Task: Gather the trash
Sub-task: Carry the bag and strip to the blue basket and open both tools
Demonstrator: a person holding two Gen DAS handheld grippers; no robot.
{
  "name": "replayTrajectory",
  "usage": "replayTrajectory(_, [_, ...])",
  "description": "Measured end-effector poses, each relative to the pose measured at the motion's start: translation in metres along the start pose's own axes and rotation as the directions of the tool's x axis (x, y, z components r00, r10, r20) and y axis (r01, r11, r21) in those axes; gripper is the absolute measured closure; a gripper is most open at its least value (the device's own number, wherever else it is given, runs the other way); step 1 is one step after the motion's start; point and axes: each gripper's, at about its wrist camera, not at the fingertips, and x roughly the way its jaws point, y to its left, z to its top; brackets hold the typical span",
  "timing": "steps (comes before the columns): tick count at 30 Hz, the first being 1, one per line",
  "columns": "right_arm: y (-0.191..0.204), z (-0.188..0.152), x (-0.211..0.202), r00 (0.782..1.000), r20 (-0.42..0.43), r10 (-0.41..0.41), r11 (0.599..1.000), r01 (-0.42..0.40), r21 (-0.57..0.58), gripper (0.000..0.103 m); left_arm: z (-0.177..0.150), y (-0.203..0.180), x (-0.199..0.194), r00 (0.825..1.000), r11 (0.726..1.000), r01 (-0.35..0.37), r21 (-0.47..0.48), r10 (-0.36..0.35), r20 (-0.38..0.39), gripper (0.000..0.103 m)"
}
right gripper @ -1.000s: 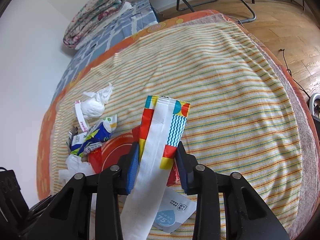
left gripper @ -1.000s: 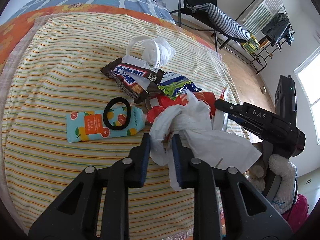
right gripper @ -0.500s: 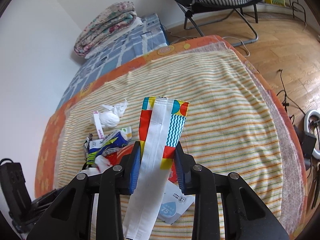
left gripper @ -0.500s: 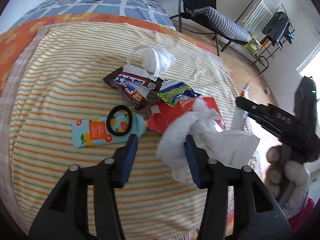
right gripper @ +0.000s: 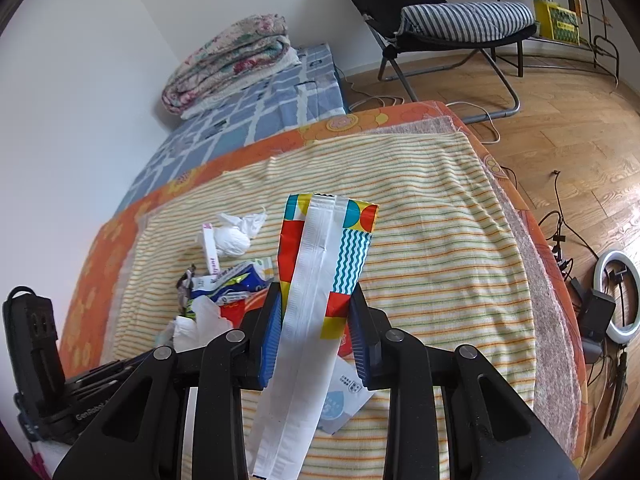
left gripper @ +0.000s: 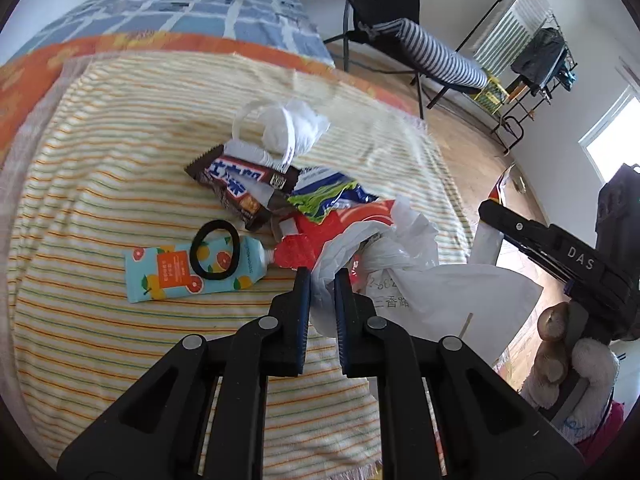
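Thin, limp white plastic bag (left gripper: 404, 276) — just pinched by left gripper (left gripper: 320, 280); stiffer colourful wrapper (right gripper: 324, 280) seemingly clamped mid-length in right gripper (right gripper: 316, 316).

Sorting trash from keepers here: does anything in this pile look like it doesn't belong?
Yes: a black hair tie lies on the fruit-print tube, left of the wrappers. Neither looks like trash, unlike the crumpled chocolate wrapper beside them.

- On the striped blanket (left gripper: 100, 184), the hair tie (left gripper: 215, 249) lies on the flat sachet (left gripper: 168, 272).
- Behind them lies the chocolate wrapper (left gripper: 240, 184), with the knotted bag (left gripper: 288, 130) farther back.
- The plastic bag (left gripper: 400, 264) lies right of the sachet.
- The folding chair (right gripper: 452, 24) stands on the floor beyond the bed.
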Motion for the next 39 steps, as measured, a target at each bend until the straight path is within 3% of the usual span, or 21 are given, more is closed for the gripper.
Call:
replayTrajectory(14, [0.030, -0.027, -0.045, 0.998, 0.027, 0.060, 0.996, -0.058, -0.061, 0.074, -0.024, 0.007, -0.071, 0.999, 0.999, 0.031, 0.031, -0.032, 0.032, 0.093])
replayTrajectory(26, [0.054, -0.083, -0.083, 0.994, 0.019, 0.104, 0.988, -0.101, -0.120, 0.074, -0.088, -0.004, -0.119, 1.000, 0.990, -0.001, 0.144, -0.002, 0.027, 0.093])
replayTrajectory(39, [0.070, -0.148, -0.100, 0.996, -0.002, 0.089, 0.980, -0.088, -0.179, 0.074, -0.166, -0.015, -0.136, 1.000, 0.975, -0.001, 0.222, 0.005, -0.015, 0.093])
